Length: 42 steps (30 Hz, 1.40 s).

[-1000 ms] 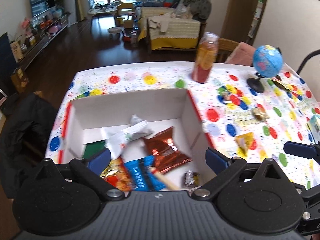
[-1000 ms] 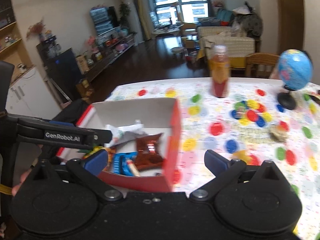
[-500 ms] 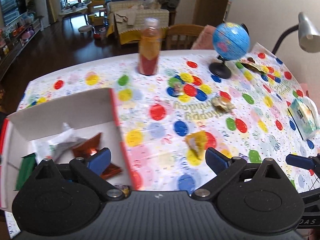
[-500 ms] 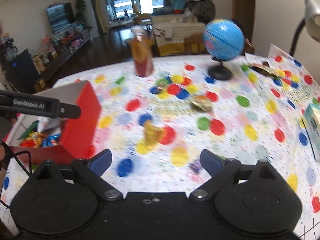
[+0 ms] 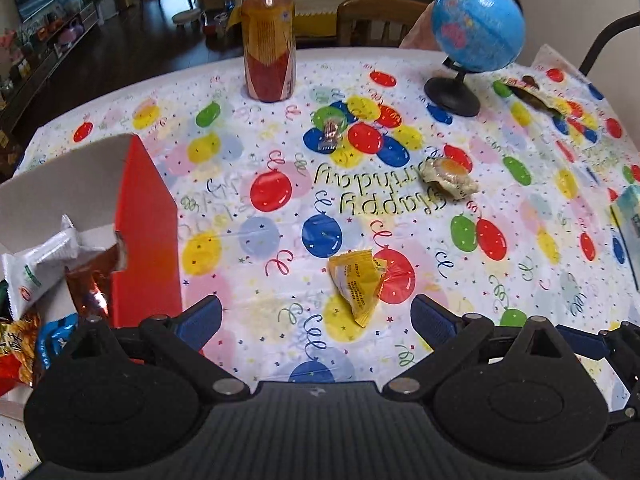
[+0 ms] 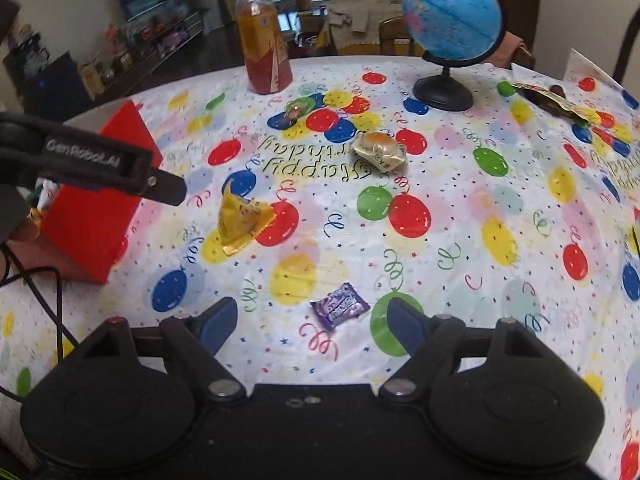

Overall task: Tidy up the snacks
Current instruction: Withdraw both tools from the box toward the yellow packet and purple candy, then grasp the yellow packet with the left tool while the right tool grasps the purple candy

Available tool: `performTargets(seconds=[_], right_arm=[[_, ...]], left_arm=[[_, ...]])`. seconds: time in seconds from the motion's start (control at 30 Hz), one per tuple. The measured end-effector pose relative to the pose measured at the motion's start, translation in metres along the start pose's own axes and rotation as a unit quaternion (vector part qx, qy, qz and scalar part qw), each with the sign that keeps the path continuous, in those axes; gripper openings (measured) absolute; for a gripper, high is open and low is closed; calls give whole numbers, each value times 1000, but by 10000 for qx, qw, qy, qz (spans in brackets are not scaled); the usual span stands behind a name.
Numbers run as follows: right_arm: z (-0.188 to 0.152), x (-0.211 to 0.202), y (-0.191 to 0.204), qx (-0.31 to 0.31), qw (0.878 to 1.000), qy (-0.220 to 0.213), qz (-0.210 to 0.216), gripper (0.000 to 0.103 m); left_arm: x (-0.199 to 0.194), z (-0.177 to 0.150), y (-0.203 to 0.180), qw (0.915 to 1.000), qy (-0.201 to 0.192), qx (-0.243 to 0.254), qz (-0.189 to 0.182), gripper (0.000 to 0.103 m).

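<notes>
A red-sided box holding several snack packets stands at the left; it also shows in the right wrist view. My left gripper is open and empty, just short of a yellow snack packet lying on the balloon tablecloth; the packet also shows in the right wrist view. My right gripper is open and empty, with a small purple candy between and just ahead of its fingertips. A round wrapped pastry lies farther out; it also shows in the right wrist view. A small wrapped candy lies near the bottle.
An orange-red drink bottle and a blue globe stand at the far side. A dark snack wrapper lies at far right. A pale blue pack sits at the right edge. The left gripper's arm crosses the right view.
Both grippers have swung right, away from above the box, and moved down toward the loose snacks on the tablecloth. Both stay open and empty.
</notes>
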State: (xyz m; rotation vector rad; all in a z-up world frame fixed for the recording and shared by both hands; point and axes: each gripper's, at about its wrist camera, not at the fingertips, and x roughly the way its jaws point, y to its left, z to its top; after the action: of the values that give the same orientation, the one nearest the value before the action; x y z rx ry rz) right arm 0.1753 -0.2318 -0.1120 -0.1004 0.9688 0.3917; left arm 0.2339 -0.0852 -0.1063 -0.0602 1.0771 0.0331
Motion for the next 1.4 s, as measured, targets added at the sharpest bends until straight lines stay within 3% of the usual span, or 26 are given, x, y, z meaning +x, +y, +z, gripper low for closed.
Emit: performTargets(seconds=[0.23, 0.3, 0.47, 0.6, 0.8, 0.93, 1.1, 1.23, 1.4], right_arm=[[1, 35, -12, -478, 9981, 320, 218, 74], [2, 42, -12, -615, 9971, 376, 236, 67], [6, 49, -9, -942, 9941, 367, 392, 62], [7, 55, -9, -1103, 9918, 418, 482, 52], [6, 60, -12, -1220, 9906, 474, 394, 47], [5, 59, -13, -1274, 9902, 426, 385, 43], [4, 57, -14, -1219, 9909, 415, 397, 33], [3, 56, -16, -1119, 9920, 409, 411, 27], [0, 52, -18, -945, 9938, 426, 412, 25]], left_arm=[[43, 7, -17, 9991, 371, -134, 161, 101], [53, 8, -19, 9986, 447, -173, 212, 101], [70, 14, -24, 9981, 514, -161, 294, 101], [80, 20, -25, 9976, 570, -180, 345, 100], [92, 24, -26, 9967, 729, -212, 271, 88], [99, 24, -24, 9957, 869, -242, 197, 72], [96, 24, -24, 9967, 781, -187, 131, 58], [94, 24, -23, 9973, 714, -95, 133, 41], [91, 21, -18, 9975, 684, -165, 81, 35]])
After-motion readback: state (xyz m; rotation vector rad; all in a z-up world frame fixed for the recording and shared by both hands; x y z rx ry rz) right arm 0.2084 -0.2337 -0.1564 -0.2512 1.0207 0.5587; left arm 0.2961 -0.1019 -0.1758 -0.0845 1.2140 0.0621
